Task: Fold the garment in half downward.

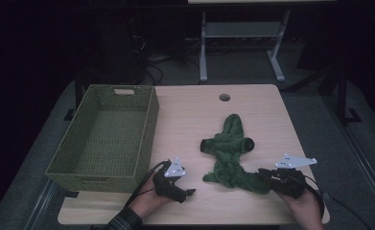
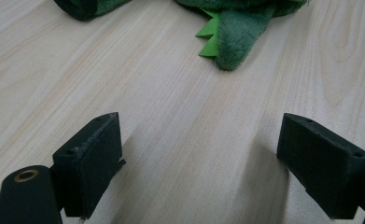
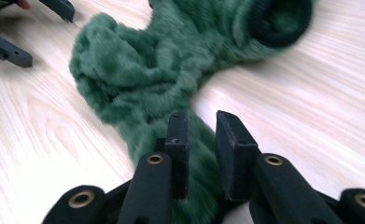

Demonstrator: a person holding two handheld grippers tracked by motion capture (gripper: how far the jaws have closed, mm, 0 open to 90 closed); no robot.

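Observation:
A dark green plush garment [image 1: 228, 153] lies crumpled on the wooden table [image 1: 185, 115], right of centre, its hood pointing away from me. My right gripper [image 1: 263, 174] sits at the garment's near right end. In the right gripper view its jaws [image 3: 202, 126] stand a narrow gap apart, open, with the green plush [image 3: 147, 70] running between and under them. My left gripper [image 1: 187, 188] rests on the table left of the garment, pointing towards it. In the left gripper view its jaws [image 2: 199, 158] are wide open over bare wood, and a plush end with bright green spikes [image 2: 236, 37] lies ahead.
A green woven basket [image 1: 149, 124] with nothing in it stands on the table's left side. A round cable hole [image 1: 224, 97] is near the far edge. Beyond the table are a white desk frame [image 1: 242, 33] and dark floor.

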